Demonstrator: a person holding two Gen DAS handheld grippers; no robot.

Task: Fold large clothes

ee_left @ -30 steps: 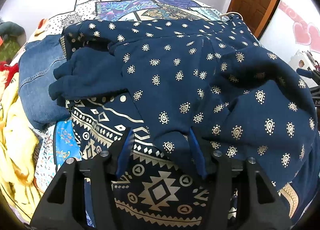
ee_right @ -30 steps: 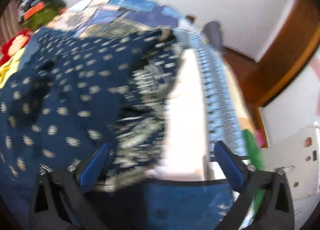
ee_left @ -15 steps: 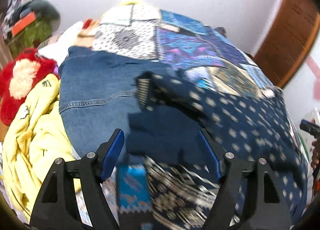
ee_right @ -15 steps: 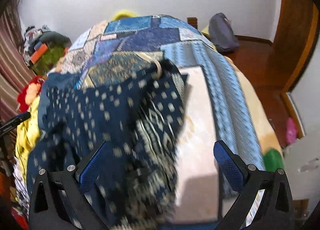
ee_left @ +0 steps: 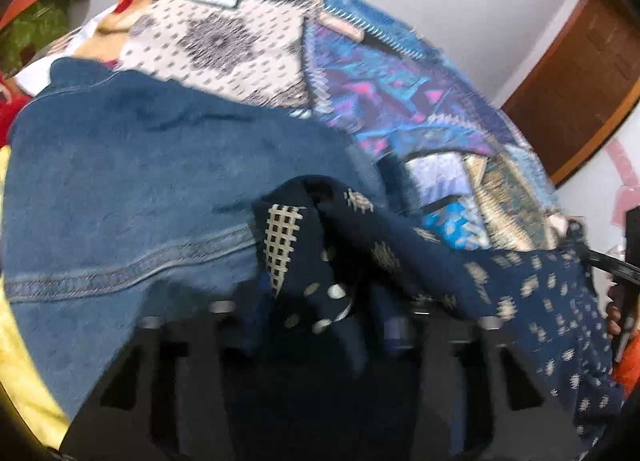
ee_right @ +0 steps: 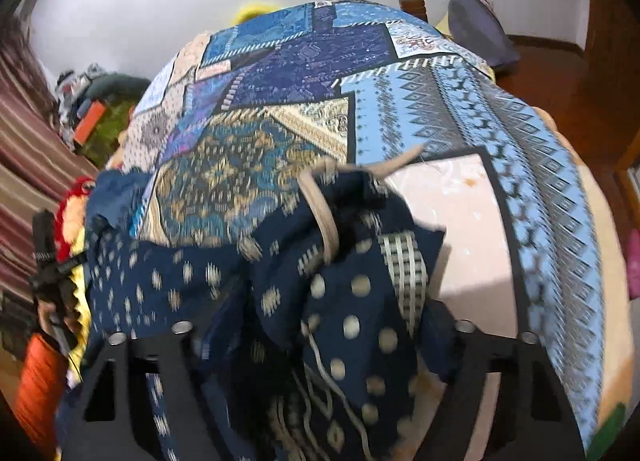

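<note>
1. Your left gripper (ee_left: 324, 309) is at the near edge of the bed. The navy patterned garment (ee_left: 520, 285) is bunched between its two fingers and hides both fingertips. You cannot tell from this view whether the jaws are clamped on the cloth or only surround it.
2. In the left wrist view, the garment runs from your left gripper to the right edge of the frame. A cream lattice-print panel (ee_left: 280, 245) shows on the bunched part.
3. Your right gripper (ee_right: 320, 325) is buried in the same way. The navy patterned garment (ee_right: 168, 285) is heaped between its fingers and covers them. The jaw state cannot be read here either.
4. In the right wrist view, a beige drawstring (ee_right: 320, 205) lies over the top of the heap. One end of it points toward the pale pink patch (ee_right: 452, 213) of the cover.
5. The garment lies on the patchwork bedspread (ee_right: 420, 109), at its near end. The far part of the bedspread is uncovered.
6. A blue denim garment (ee_left: 132, 189) lies just left of the navy one in the left wrist view. The two touch along the bunched edge.
7. A yellow cloth (ee_left: 24, 361) lies at the far left edge, beside the denim.
8. A brown wooden door (ee_left: 576, 77) stands at the upper right of the left wrist view.
9. Both views are motion-blurred; fine detail of the print is unclear.
</note>
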